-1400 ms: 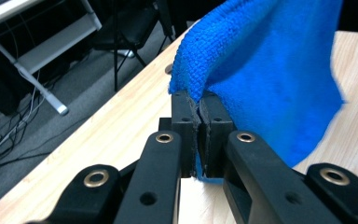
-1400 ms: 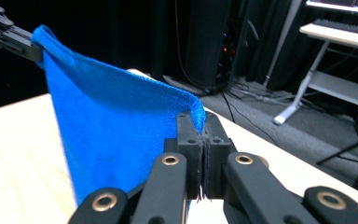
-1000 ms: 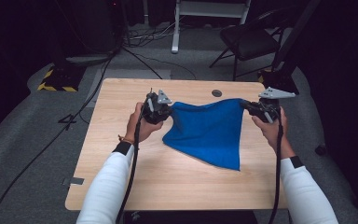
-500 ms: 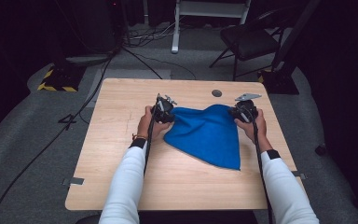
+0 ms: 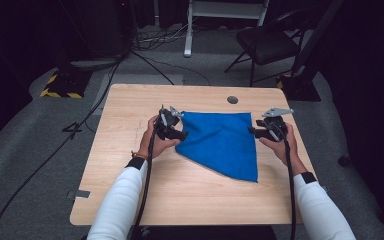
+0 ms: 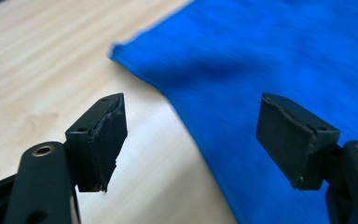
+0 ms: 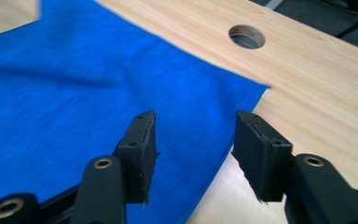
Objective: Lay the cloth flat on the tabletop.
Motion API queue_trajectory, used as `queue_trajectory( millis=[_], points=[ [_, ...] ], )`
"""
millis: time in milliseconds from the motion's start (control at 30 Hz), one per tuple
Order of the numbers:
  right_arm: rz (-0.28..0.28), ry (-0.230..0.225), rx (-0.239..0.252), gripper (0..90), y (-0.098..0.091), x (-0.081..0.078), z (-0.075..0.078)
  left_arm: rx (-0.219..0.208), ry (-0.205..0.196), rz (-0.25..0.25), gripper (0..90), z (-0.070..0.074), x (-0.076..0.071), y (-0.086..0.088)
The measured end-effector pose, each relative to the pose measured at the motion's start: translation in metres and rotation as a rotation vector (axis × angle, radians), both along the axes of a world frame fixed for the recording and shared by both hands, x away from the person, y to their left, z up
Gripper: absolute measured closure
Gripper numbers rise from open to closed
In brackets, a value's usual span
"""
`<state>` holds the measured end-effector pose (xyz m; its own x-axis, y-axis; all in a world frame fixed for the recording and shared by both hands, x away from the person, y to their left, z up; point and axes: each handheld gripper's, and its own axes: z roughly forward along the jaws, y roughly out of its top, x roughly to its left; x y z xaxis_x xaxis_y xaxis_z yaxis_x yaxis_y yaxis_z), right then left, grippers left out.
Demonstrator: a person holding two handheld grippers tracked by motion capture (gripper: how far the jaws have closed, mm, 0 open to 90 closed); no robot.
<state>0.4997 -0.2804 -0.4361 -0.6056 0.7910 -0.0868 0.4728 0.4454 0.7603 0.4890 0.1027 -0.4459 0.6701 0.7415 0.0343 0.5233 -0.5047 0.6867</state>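
We see a rectangular table of pale wood-grain laminate with rounded corners [image 5: 130, 200], standing on grey carpet. Near its far edge we find a small round cable hole [image 5: 232, 100]. Directly on the tabletop lies a bright blue fabric cloth [image 5: 222, 142], spread flat in a roughly triangular shape: its straight upper edge runs along the far half of the table, just short of the hole, and it narrows to a point toward the near right.
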Motion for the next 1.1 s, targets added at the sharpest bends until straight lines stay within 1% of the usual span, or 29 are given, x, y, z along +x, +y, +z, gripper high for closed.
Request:
queue_trajectory(
  millis=[67, 100, 167, 233, 267, 300, 333, 400, 433, 467, 500, 533, 567, 600, 633, 667, 700, 733, 800, 833, 867, 900, 933, 967, 1067, 1100],
  points=[
    [0.031, 0.011, 0.028, 47.0, -0.006, -0.012, 0.001, -0.006, 0.010, -0.031, 24.9, -0.001, -0.011, 0.003],
    [0.054, 0.011, 0.044, 47.0, -0.008, -0.018, 0.000, -0.007, 0.008, -0.041, 24.9, -0.002, -0.016, 0.004],
    [0.096, 0.021, 0.038, 47.0, -0.010, -0.033, -0.003, -0.008, 0.021, -0.065, 25.2, -0.007, -0.026, 0.005],
    [0.129, 0.039, 0.026, 46.6, -0.010, -0.046, -0.008, -0.009, 0.034, -0.079, 25.9, -0.011, -0.031, 0.005],
    [0.142, 0.043, 0.023, 46.6, -0.010, -0.051, -0.009, 0.007, 0.045, -0.090, 26.7, -0.015, -0.033, 0.004],
    [0.163, 0.055, 0.023, 46.6, -0.010, -0.058, -0.012, 0.017, 0.049, -0.095, 26.9, -0.018, -0.034, 0.003],
    [0.179, 0.066, 0.021, 46.4, -0.009, -0.062, -0.015, 0.025, 0.059, -0.103, 27.3, -0.020, -0.035, 0.002],
    [0.217, 0.077, -0.004, 46.4, -0.006, -0.073, -0.020, 0.008, 0.088, -0.115, 31.7, -0.023, -0.034, 0.002],
    [0.237, 0.086, 0.000, 46.4, -0.005, -0.078, -0.022, -0.007, 0.096, -0.121, 32.4, -0.025, -0.034, 0.001],
    [0.261, 0.102, 0.006, 46.5, -0.004, -0.083, -0.024, -0.012, 0.101, -0.125, 33.5, -0.025, -0.034, 0.002],
    [0.272, 0.105, 0.006, 46.5, -0.003, -0.086, -0.026, -0.023, 0.109, -0.140, 34.8, -0.026, -0.034, 0.002],
    [0.295, 0.113, 0.001, 46.5, -0.001, -0.091, -0.028, -0.024, 0.116, -0.148, 35.6, -0.026, -0.035, 0.002],
    [0.306, 0.120, -0.001, 46.6, 0.000, -0.094, -0.030, -0.031, 0.118, -0.150, 36.8, -0.029, -0.036, 0.002],
    [0.320, 0.124, -0.017, 46.9, 0.001, -0.098, -0.032, -0.026, 0.126, -0.157, 40.8, -0.030, -0.036, 0.002],
    [0.328, 0.125, -0.027, 47.1, 0.002, -0.100, -0.033, -0.017, 0.131, -0.167, 42.6, -0.031, -0.036, 0.002],
    [0.333, 0.127, -0.031, 47.4, 0.003, -0.102, -0.035, -0.009, 0.129, -0.181, 46.5, -0.032, -0.037, 0.002],
    [0.332, 0.133, -0.031, 47.9, 0.003, -0.103, -0.036, -0.002, 0.121, -0.198, 53.4, -0.033, -0.039, 0.001],
    [0.331, 0.135, -0.045, 48.7, 0.003, -0.103, -0.038, 0.004, 0.117, -0.205, 59.7, -0.033, -0.040, 0.001],
    [0.321, 0.140, -0.052, 49.1, 0.002, -0.102, -0.040, 0.023, 0.120, -0.221, 68.7, -0.035, -0.042, -0.001],
    [0.318, 0.148, -0.048, 49.5, 0.000, -0.101, -0.041, 0.025, 0.115, -0.226, 75.1, -0.035, -0.043, -0.001],
    [0.312, 0.152, -0.051, 49.6, 0.000, -0.101, -0.042, 0.030, 0.118, -0.229, 77.7, -0.035, -0.044, -0.001],
    [0.306, 0.148, -0.058, 49.9, -0.001, -0.101, -0.043, 0.029, 0.114, -0.233, 81.7, -0.035, -0.045, 0.000],
    [0.303, 0.154, -0.057, 50.1, -0.001, -0.100, -0.044, 0.025, 0.115, -0.239, 86.3, -0.035, -0.047, 0.000],
    [0.300, 0.155, -0.060, 50.6, -0.002, -0.100, -0.045, 0.022, 0.116, -0.253, 88.9, -0.034, -0.048, 0.001],
    [0.296, 0.163, -0.067, 53.0, -0.005, -0.101, -0.048, 0.032, 0.115, -0.281, 89.7, -0.032, -0.057, 0.002],
    [0.295, 0.167, -0.067, 53.4, -0.006, -0.102, -0.050, 0.028, 0.112, -0.285, 89.7, -0.032, -0.060, 0.002]
  ],
)
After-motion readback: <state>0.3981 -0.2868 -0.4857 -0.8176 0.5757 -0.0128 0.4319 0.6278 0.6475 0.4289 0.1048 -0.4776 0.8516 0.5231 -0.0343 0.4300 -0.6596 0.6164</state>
